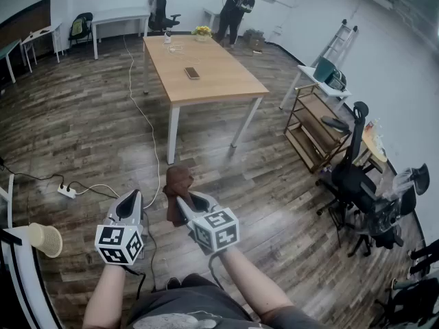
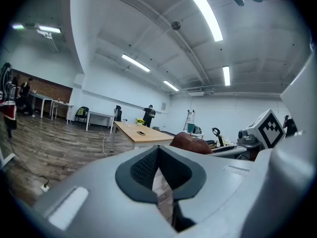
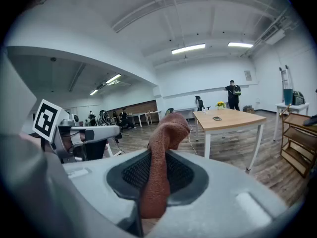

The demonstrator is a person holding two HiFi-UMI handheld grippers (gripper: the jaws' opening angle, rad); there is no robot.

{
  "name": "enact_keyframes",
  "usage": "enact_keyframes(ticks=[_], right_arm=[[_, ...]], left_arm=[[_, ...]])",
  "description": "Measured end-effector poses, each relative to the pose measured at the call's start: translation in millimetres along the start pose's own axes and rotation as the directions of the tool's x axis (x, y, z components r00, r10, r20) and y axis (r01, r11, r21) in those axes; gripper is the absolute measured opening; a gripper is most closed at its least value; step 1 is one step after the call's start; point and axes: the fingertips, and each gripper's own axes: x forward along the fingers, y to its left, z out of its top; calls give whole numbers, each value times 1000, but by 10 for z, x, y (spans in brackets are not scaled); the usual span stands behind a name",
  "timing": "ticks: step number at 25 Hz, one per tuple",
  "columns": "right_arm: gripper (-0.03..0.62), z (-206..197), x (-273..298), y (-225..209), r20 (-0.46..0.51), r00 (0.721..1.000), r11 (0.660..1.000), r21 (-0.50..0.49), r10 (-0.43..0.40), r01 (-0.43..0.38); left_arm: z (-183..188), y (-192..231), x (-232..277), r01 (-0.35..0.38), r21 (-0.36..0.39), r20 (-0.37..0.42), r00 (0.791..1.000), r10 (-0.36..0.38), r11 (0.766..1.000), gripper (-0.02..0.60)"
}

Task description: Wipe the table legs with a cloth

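The right gripper (image 3: 153,182) is clenched on a reddish-brown terry cloth (image 3: 166,133), which stands up from its jaws. Just left of it, the left gripper (image 2: 159,170) has its jaws pressed together on nothing. Far ahead stands the light wooden table (image 1: 206,70) on white legs (image 1: 173,134).

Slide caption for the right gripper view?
Right hand-held gripper clamps a reddish-brown cloth, with the wooden table standing ahead, not yet reached.
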Motion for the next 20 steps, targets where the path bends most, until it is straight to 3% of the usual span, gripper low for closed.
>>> enact_keyframes(ticks=[7, 20], right_arm=[[66, 65, 26, 25, 2, 1000, 1000, -9, 4, -3], [67, 44, 129, 10, -2, 1000, 998, -58, -20, 20]], left_arm=[[29, -16, -9, 8, 11, -1, 1000, -8, 1000, 18], [70, 272, -46, -40, -11, 19, 999, 40, 999, 18]])
